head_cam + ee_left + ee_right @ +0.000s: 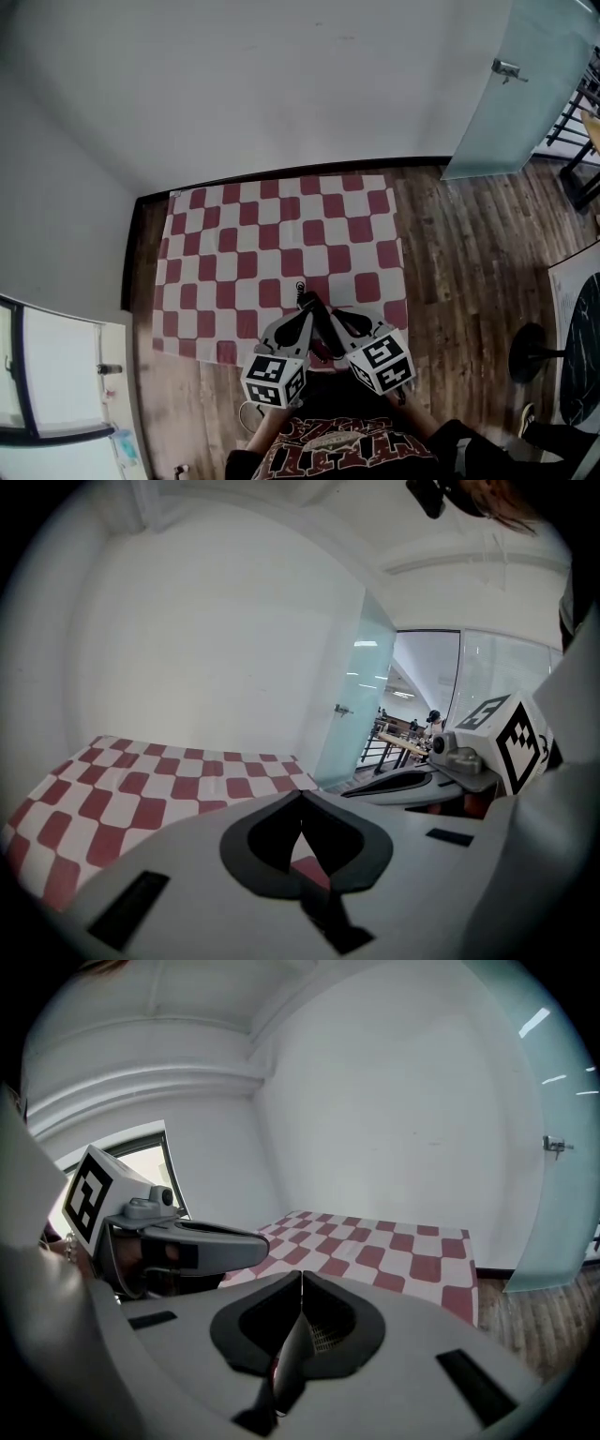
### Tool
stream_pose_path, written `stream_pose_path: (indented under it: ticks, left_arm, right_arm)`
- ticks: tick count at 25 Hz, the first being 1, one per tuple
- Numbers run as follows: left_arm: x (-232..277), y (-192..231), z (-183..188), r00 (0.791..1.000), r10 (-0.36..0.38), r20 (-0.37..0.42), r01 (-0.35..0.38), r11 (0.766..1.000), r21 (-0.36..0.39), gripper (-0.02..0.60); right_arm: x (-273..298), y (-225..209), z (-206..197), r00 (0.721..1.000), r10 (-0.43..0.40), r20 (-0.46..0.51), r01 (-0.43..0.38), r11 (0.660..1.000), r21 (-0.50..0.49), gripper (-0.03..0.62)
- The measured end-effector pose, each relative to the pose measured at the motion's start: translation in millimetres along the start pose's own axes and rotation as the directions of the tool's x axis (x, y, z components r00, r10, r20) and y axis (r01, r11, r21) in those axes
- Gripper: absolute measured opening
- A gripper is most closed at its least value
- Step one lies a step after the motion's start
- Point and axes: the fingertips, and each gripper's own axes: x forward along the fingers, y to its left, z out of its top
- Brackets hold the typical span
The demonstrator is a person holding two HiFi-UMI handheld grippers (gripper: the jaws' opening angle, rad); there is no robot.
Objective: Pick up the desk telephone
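No desk telephone shows in any view. A red-and-white checked cloth [281, 244] lies on the floor against the wall. Both grippers hover over its near edge, side by side, with their tips almost meeting. My left gripper [302, 305] has its jaws closed tip to tip with nothing between them, and the cloth [141, 789] lies ahead of it. My right gripper [319, 309] is shut too and holds nothing. In the left gripper view the right gripper [356, 792] shows at the right. The right gripper view has the left gripper [255, 1237] at its left. What lies under the two grippers is hidden.
A white wall [281, 84] runs behind the cloth. A frosted glass door [525, 84] stands at the back right over the wood floor [469, 244]. A black round stand base [532, 352] is at the right, and a window frame [47, 375] at the near left.
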Motion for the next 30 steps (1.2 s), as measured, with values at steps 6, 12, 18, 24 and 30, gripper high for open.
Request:
stream_pose_path:
  ticks: [6,12,18,24,30]
  left_arm:
    - [14.2,5.8,0.3,0.997,-0.070,-0.040,0.071,0.997,0.024,0.006]
    - [16.6,19.5,0.5,0.982,-0.160,-0.098,0.166,0.984,0.059,0.006]
    - [16.5,30.8,-6.1,0.961,-0.236,-0.147,0.249,0.966,0.076,0.006]
    - [8.9,35.4,-15.6,0.940,-0.288,-0.181,0.307,0.948,0.081,0.006]
    - [1.4,41.6,-23.6,0.934,-0.304,-0.186,0.321,0.945,0.066,0.006]
  right_arm:
    - [11.3,-8.1,2.4,0.999,-0.047,-0.009,0.047,0.999,0.021,0.020]
    - [26.1,-6.3,-0.9,0.992,-0.127,-0.024,0.128,0.989,0.075,0.020]
    - [36.0,0.6,-8.5,0.978,-0.202,-0.040,0.206,0.969,0.134,0.020]
    - [40.3,9.9,-19.9,0.965,-0.253,-0.073,0.261,0.953,0.155,0.020]
    - [46.8,11.8,-40.9,0.950,-0.283,-0.131,0.299,0.946,0.128,0.020]
